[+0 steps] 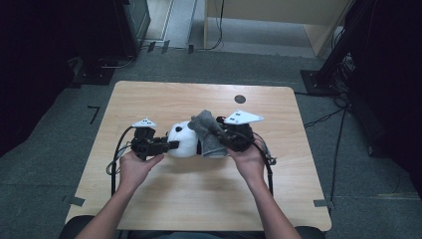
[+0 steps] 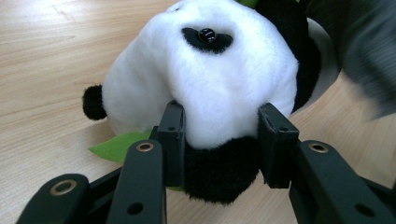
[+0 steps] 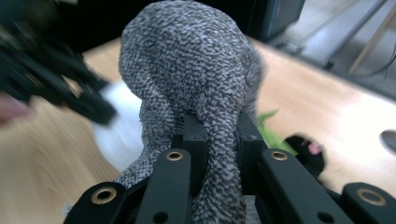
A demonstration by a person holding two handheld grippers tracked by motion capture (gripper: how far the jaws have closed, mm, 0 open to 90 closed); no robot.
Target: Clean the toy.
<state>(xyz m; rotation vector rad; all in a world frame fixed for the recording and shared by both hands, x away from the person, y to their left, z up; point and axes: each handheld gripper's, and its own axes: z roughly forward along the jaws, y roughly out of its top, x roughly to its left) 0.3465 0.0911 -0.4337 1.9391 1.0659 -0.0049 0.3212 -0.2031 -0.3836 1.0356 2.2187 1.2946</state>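
No readable text, label or sign.

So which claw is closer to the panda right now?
Left. The left claw is clamped on the panda, pads pressing its white fur. The right claw sits beside the panda, pinching a grey sock.

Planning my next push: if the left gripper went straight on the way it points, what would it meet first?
The left gripper already clamps the panda plush; past that, probably the grey knitted cloth in the right gripper.
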